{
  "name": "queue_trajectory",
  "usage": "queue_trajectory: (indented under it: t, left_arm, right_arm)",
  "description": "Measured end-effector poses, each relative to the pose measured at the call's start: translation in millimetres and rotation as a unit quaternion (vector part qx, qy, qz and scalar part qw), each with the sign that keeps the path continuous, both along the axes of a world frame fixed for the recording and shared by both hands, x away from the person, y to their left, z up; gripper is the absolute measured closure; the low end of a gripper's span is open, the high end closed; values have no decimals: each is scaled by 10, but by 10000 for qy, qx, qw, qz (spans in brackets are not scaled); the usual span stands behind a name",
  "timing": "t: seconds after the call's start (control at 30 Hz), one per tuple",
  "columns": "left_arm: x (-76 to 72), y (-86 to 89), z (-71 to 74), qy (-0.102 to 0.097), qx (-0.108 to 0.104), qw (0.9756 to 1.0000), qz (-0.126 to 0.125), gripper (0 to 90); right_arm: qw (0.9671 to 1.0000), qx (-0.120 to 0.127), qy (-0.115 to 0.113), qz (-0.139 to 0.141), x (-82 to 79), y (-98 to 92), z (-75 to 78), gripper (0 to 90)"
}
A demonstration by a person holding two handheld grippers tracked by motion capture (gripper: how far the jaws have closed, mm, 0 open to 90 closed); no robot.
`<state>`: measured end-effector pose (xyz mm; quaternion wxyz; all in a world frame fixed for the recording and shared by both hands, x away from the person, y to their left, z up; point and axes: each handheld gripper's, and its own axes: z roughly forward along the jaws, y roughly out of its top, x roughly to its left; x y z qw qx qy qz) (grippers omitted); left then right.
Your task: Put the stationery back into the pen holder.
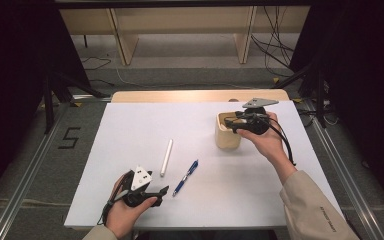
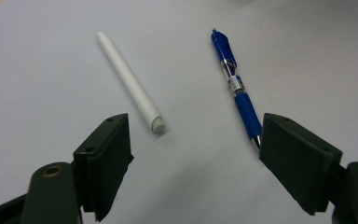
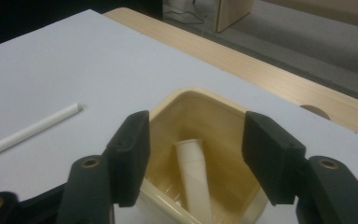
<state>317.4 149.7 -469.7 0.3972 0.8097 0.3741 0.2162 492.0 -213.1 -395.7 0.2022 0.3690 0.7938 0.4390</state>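
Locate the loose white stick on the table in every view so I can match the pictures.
High view: white stick at centre, left of the blue pen.
Left gripper view: upper middle, left of the pen.
Right gripper view: left edge.
Shared landmark: white tabletop.

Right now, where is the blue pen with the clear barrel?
In the high view the blue pen lies flat on the white table, near the front middle, just right of the white tube and ahead of the open left gripper.
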Motion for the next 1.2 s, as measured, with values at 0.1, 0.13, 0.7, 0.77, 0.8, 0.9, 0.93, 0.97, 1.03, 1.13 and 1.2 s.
queue_trajectory:
  t: [0.1, 0.13, 0.7, 0.77, 0.8, 0.9, 0.93, 0.97, 1.03, 1.13, 1.2]
  left_arm:
    - [-3, -8, -2, 16, -15, 10000, 5, 248]
    - [-2, -4, 1, 25, 29, 10000, -19, 248]
    - [-3, -16, -5, 41, 4, 10000, -5, 255]
    - [-1, -16, -6, 37, 8, 10000, 5, 256]
    - [0, -18, -6, 45, 11, 10000, -2, 257]
    - [2, -32, -12, 33, 22, 10000, 5, 260]
    - [2, -40, -17, 35, 1, 10000, 13, 262]
    - [1, -41, -16, 56, 26, 10000, 0, 262]
    - [3, -46, -18, 58, 24, 10000, -6, 264]
    - [6, -44, -19, 64, 30, 10000, 1, 265]
    - [8, -44, -23, 69, 28, 10000, 4, 266]
  right_arm:
    - [10000, 59, -18, -22, -38, -48, 35, 371]
    - [9999, 89, -63, -32, -56, -65, 45, 363]
    - [10000, 18, 15, -39, -285, -274, 96, 262]
    - [10000, -1, 2, -39, -331, -314, 81, 259]
    - [10000, -6, 20, -43, -355, -335, 75, 255]
    - [10000, 14, 30, -82, -422, -402, 53, 247]
    - [9999, 28, 30, -93, -441, -422, 47, 246]
    - [9999, 45, 52, -98, -460, -439, 41, 244]
    - [9999, 31, 85, -81, -488, -471, 27, 233]
    - [9999, 41, 123, -86, -529, -515, -9, 230]
    - [9998, 24, 157, -90, -556, -544, -43, 224]
